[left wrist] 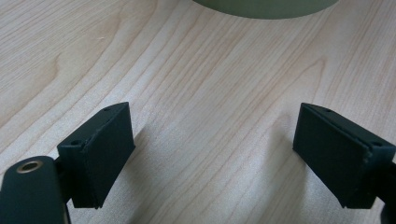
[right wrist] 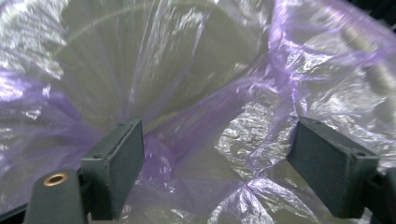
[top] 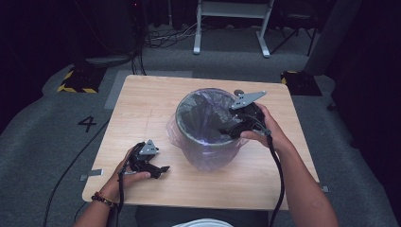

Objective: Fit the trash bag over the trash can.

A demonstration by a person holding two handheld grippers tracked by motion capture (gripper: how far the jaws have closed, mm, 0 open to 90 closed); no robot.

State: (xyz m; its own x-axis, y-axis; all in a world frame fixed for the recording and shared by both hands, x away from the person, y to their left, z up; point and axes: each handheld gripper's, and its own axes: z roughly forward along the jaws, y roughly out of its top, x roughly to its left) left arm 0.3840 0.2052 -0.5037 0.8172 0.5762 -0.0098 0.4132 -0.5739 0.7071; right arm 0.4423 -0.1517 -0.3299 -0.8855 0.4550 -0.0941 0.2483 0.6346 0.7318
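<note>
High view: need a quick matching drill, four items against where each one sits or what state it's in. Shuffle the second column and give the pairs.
Items
1. left gripper
2. right gripper
3. purple bin liner
4. grey waste bin

Places or states
A. stands mid-table, lined with plastic
B. jaws open, reaching down inside the liner
C. folded over the rim, hanging down the outside
D. rests on the wooden table near its front left, jaws open with nothing between them

Pairs: 1-D, 2-B, 3-C, 4-A
</note>
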